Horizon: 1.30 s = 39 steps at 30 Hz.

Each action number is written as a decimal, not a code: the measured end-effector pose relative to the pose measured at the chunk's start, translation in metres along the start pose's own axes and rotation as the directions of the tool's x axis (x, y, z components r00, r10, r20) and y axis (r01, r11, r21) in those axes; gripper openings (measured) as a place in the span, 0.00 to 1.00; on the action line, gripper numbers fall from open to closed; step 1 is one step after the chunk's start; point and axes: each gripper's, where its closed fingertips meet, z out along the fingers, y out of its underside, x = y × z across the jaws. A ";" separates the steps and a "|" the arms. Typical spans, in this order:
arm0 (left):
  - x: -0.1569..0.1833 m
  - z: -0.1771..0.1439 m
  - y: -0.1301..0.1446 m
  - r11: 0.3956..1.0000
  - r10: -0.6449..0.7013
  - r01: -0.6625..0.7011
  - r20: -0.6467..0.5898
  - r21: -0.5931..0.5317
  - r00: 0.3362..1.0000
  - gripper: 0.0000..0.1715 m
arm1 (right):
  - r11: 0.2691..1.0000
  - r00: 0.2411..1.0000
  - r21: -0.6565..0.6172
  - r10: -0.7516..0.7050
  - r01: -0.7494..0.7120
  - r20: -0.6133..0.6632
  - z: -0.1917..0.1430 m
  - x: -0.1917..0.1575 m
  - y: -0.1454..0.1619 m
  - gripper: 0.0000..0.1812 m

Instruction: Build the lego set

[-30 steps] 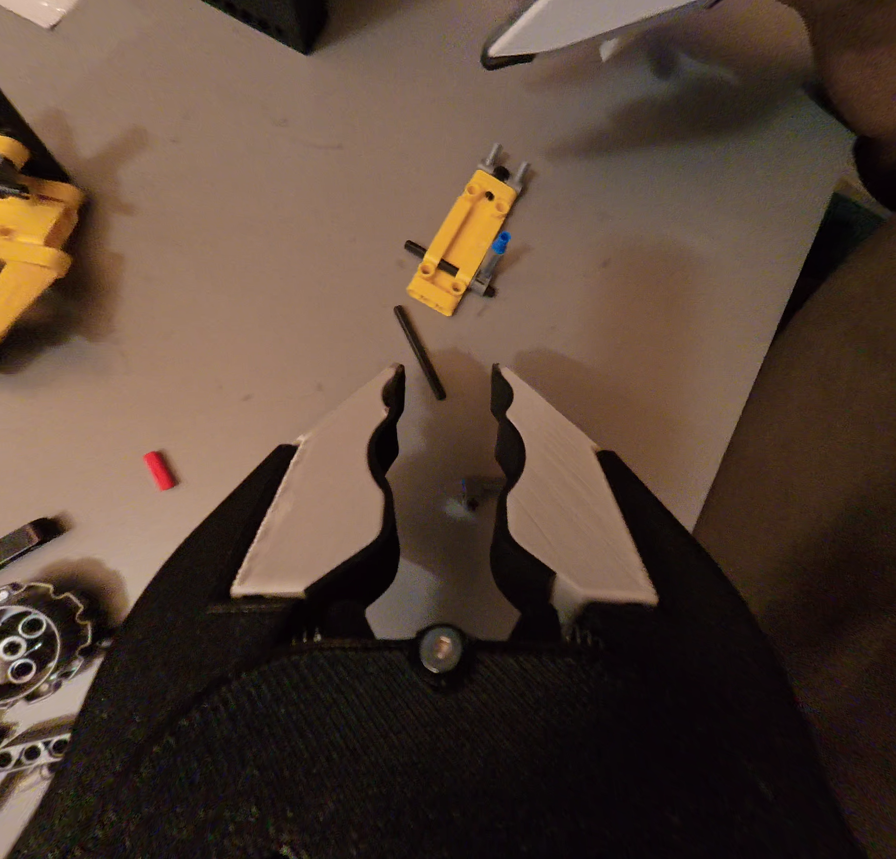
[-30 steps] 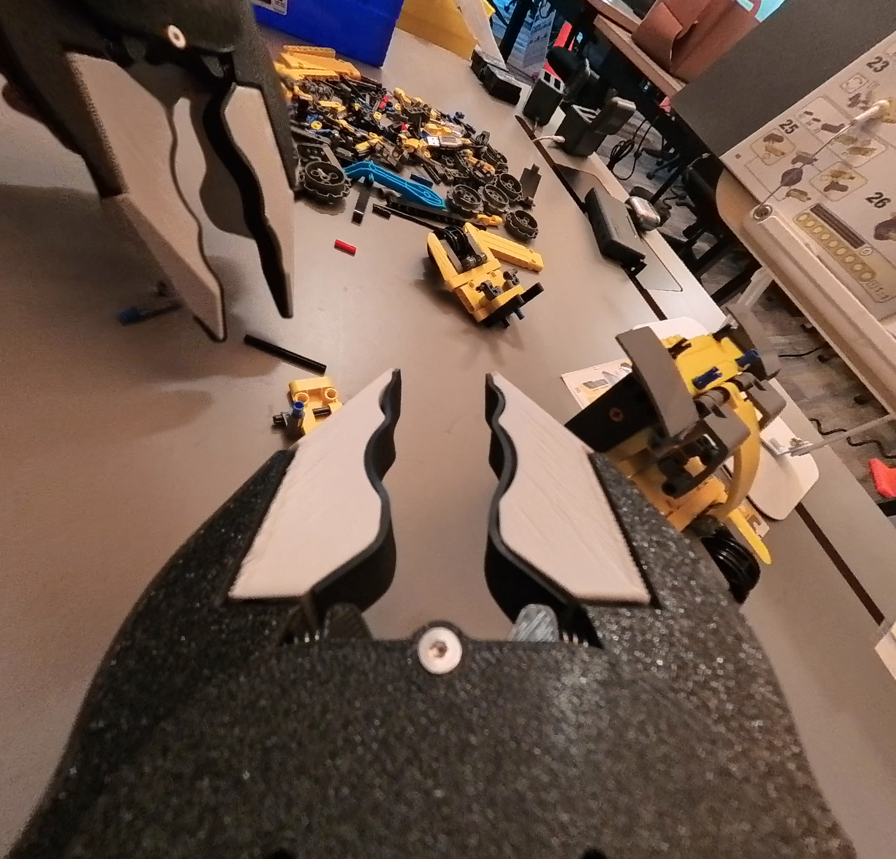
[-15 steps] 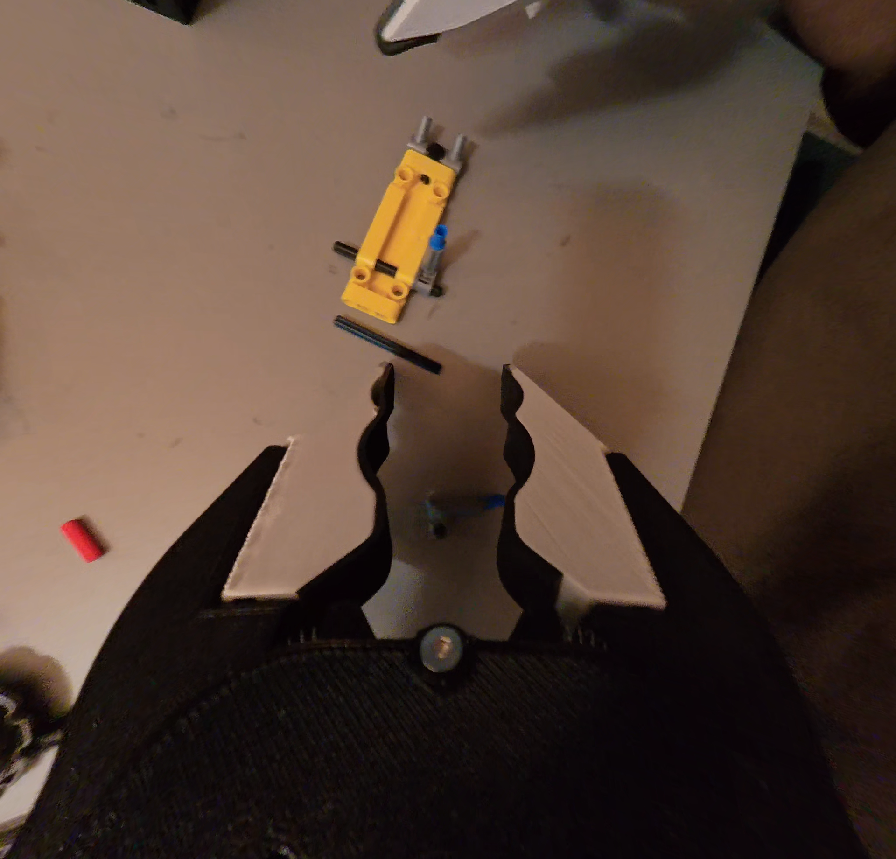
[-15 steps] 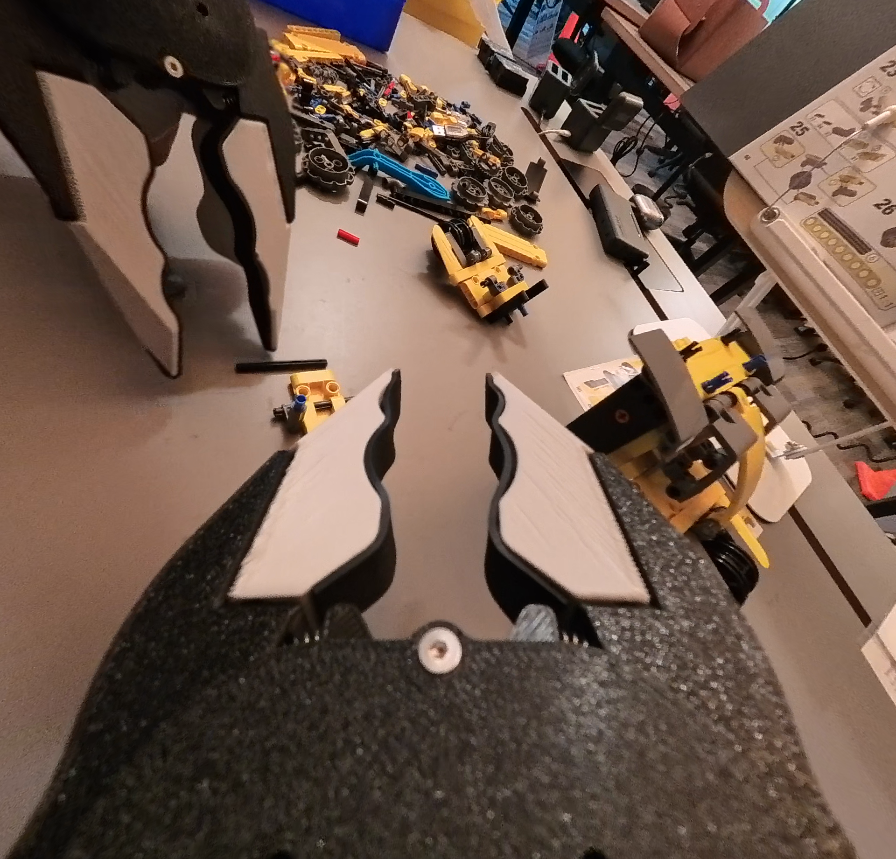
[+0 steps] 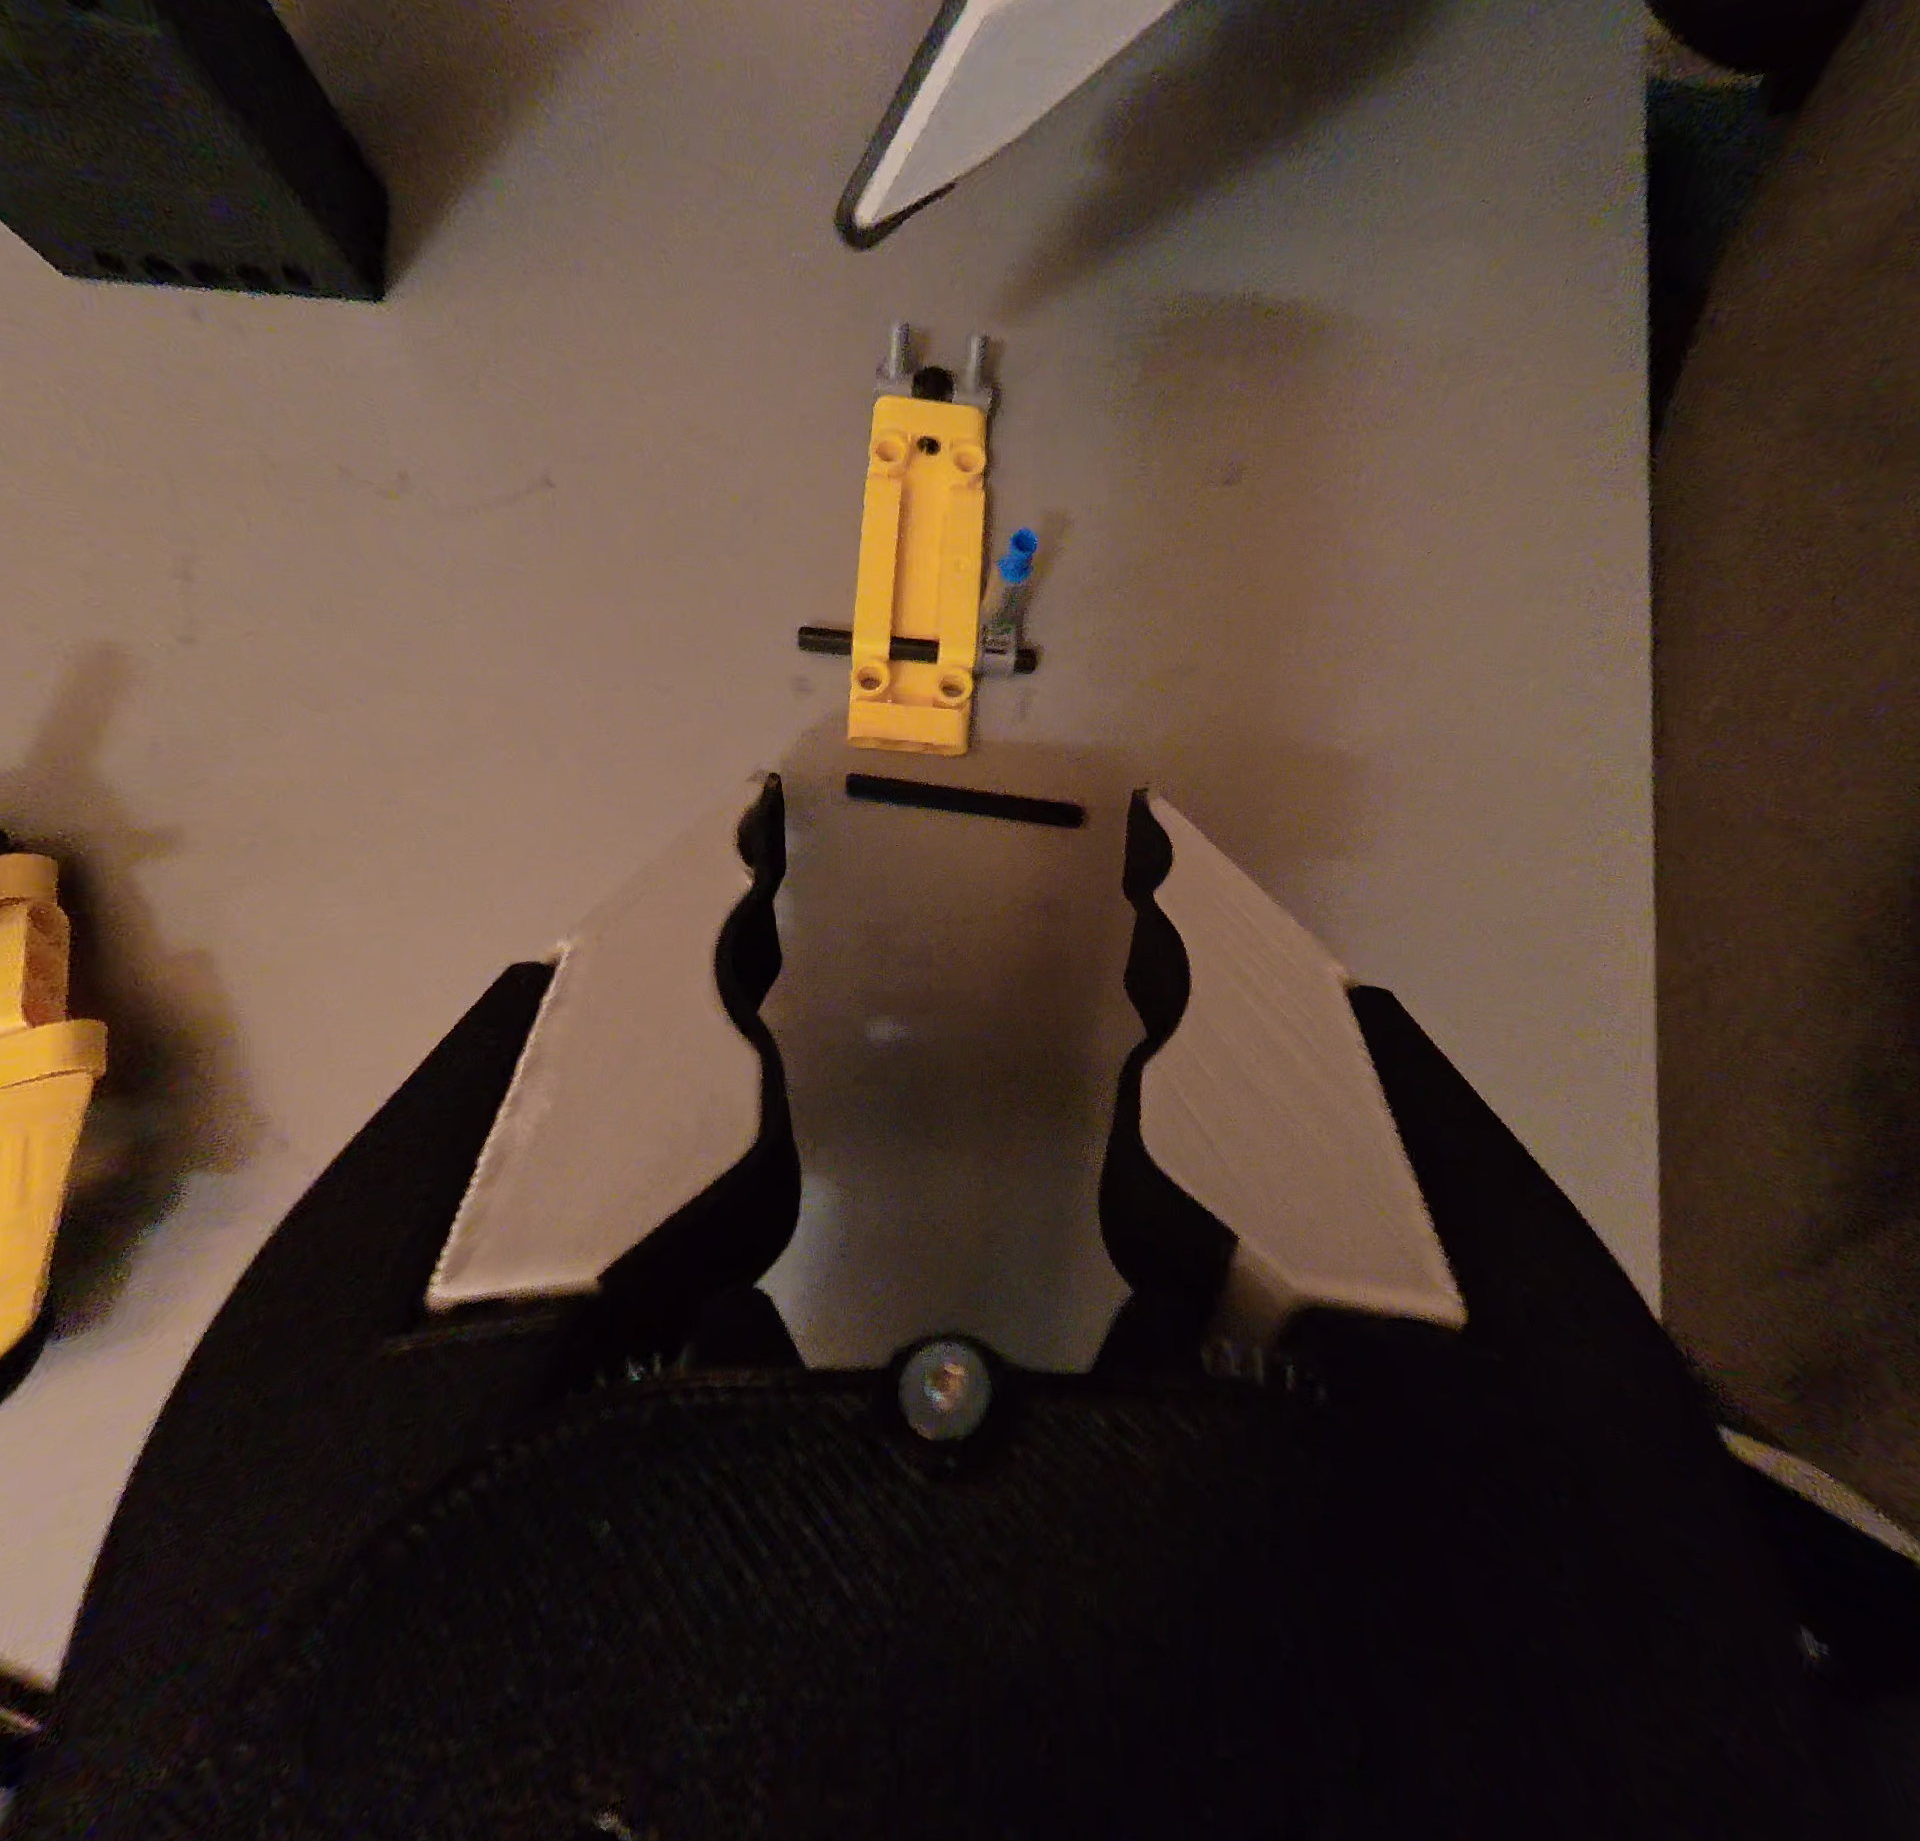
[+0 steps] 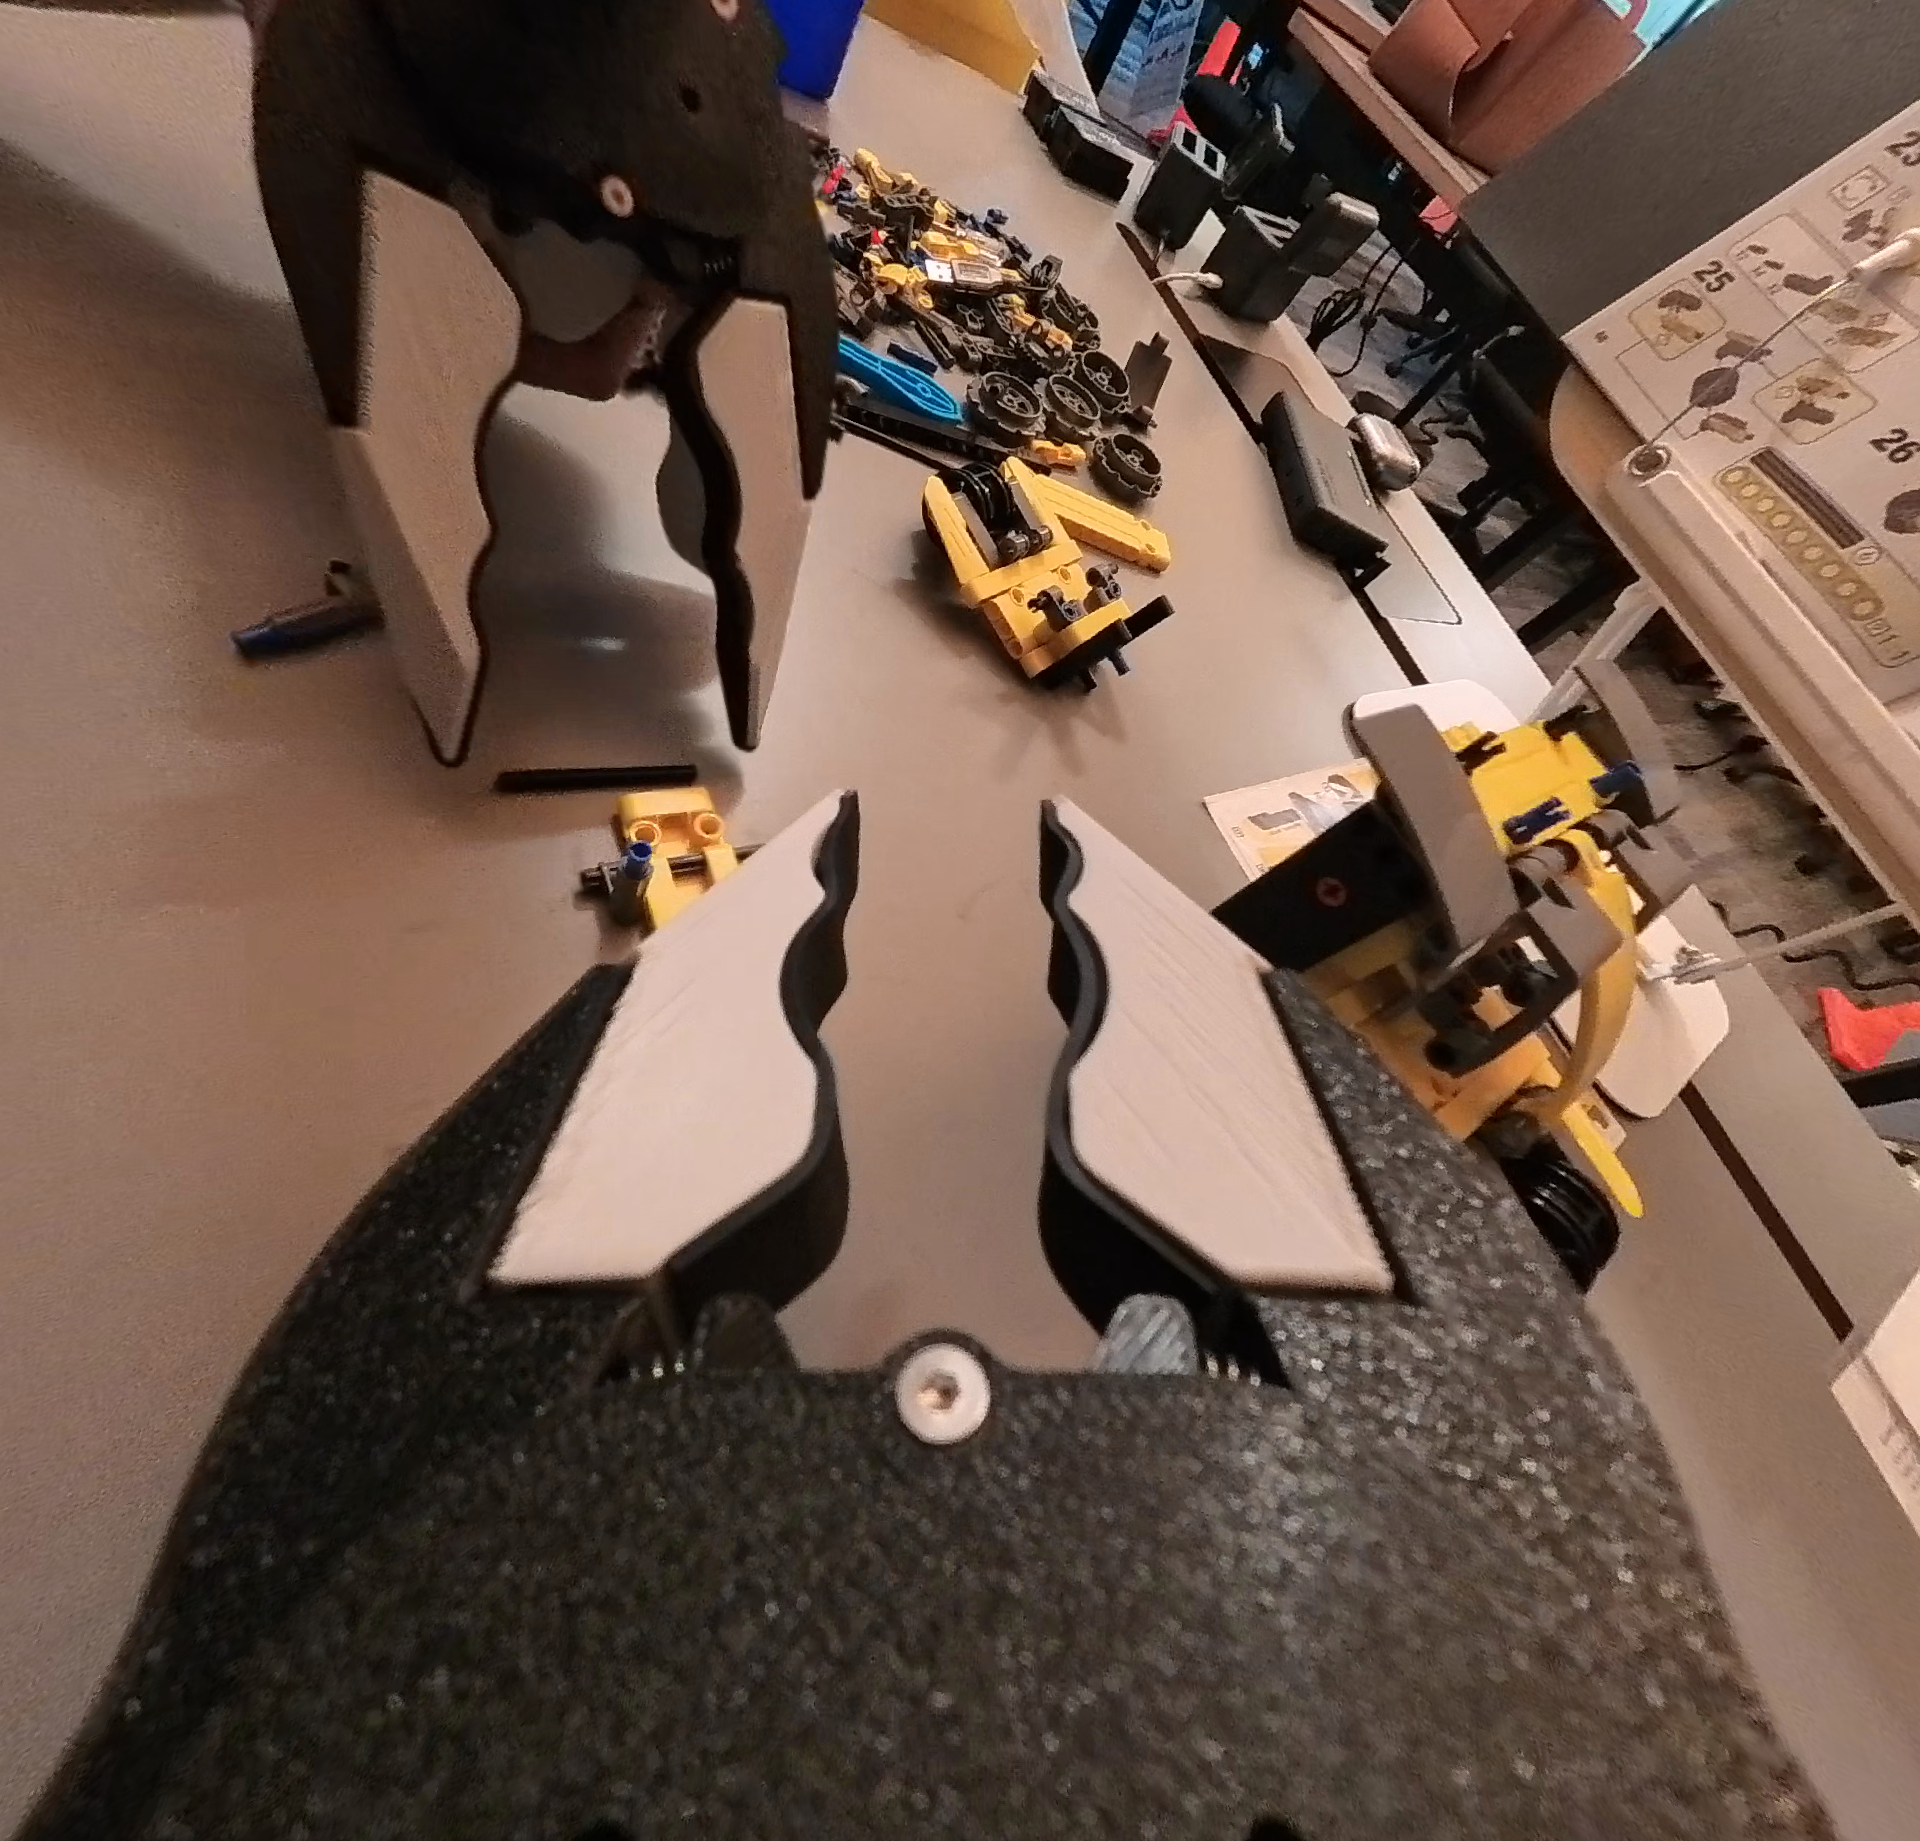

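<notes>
My left gripper jaws apart above black axle, yellow brick piece beyond, my right gripper empty, parted, yellow model alongside

The left wrist view looks almost straight down, close over the counter, along its own tongs. The right wrist view sits low, looking obliquely along the counter toward distant desks. Both views share the small yellow brick assembly and the black rod beside it.
</notes>
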 end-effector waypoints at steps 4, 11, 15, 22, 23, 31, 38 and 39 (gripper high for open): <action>0.000 0.003 0.004 0.999 0.036 -0.037 -0.034 -0.013 0.999 0.29 | 1.000 1.000 -0.003 0.022 -0.022 -0.002 0.000 0.004 0.003 0.19; -0.003 0.005 0.005 0.996 0.087 -0.088 0.012 0.018 0.996 0.25 | 0.998 0.998 -0.028 0.062 -0.061 0.004 0.004 0.008 0.012 0.19; 0.000 0.005 0.005 0.995 0.097 -0.097 0.008 0.016 0.995 0.28 | 0.996 0.997 -0.043 0.074 -0.074 0.007 0.006 0.009 0.017 0.19; 0.003 0.007 0.005 0.993 0.116 -0.116 0.008 0.006 0.993 0.31 | 0.994 0.995 -0.056 0.094 -0.093 0.013 0.009 0.010 0.023 0.19; 0.003 0.007 0.004 0.992 0.126 -0.127 0.011 0.006 0.992 0.30 | 0.994 0.995 -0.057 0.095 -0.094 0.014 0.009 0.010 0.023 0.19; 0.002 0.002 0.003 0.991 0.137 -0.137 0.015 0.011 0.991 0.26 | 0.994 0.995 -0.059 0.096 -0.095 0.017 0.010 0.010 0.024 0.19; -0.007 -0.007 -0.034 0.980 0.108 -0.117 0.065 0.162 0.992 0.26 | 0.994 0.996 -0.053 0.092 -0.091 0.017 0.009 0.009 0.022 0.19; -0.010 -0.002 -0.033 0.981 0.115 -0.128 0.092 0.145 0.989 0.26 | 0.995 0.996 -0.054 0.090 -0.089 0.017 0.009 0.009 0.022 0.19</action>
